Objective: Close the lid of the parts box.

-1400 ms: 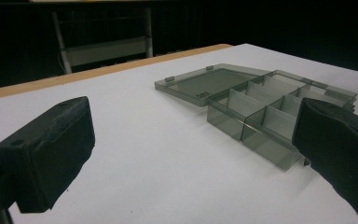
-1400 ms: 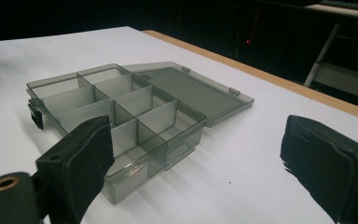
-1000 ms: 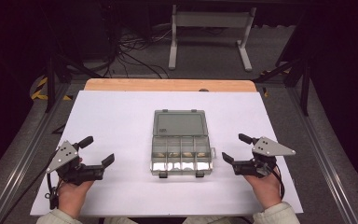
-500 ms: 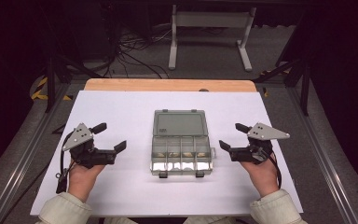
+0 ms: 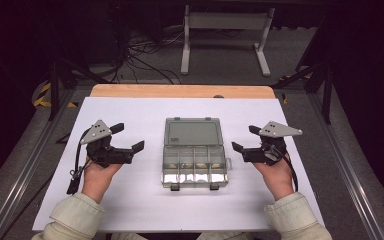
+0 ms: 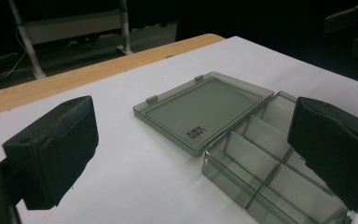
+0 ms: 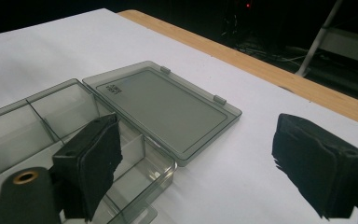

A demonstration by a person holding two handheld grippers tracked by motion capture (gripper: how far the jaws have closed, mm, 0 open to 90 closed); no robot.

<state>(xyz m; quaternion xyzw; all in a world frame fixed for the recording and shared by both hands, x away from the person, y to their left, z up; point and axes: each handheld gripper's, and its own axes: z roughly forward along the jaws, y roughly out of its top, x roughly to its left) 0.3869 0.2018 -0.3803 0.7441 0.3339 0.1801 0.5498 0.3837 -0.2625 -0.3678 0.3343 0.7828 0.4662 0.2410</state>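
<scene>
Midway across the white sheet point(image 5: 130, 210) that covers the table, a clear plastic organiser box point(image 5: 195, 170) lies open, its smoky lid point(image 5: 193, 133) folded flat toward the far edge and its divided tray point(image 5: 194, 172) toward the near edge. My left gripper point(image 5: 130, 137) hangs above the sheet well to the left of the box, jaws spread wide with nothing between them. My right gripper point(image 5: 244, 138) hangs on the opposite side, just beside the tray's right wall, jaws likewise wide and gripping nothing. Both point inward at the box from either flank, clear of it.

From the left gripper view, the lid point(image 6: 205, 109) lies flat on the sheet with two small latch tabs on its far rim, and the tray's compartments point(image 6: 265, 163) sit partly behind one black pad. From the right gripper view, the lid point(image 7: 163, 107) and the tray point(image 7: 51, 121) appear from the other side, one pad overlapping the tray's nearest compartment. A strip of bare wood point(image 5: 180, 91) runs along the table's far edge.
</scene>
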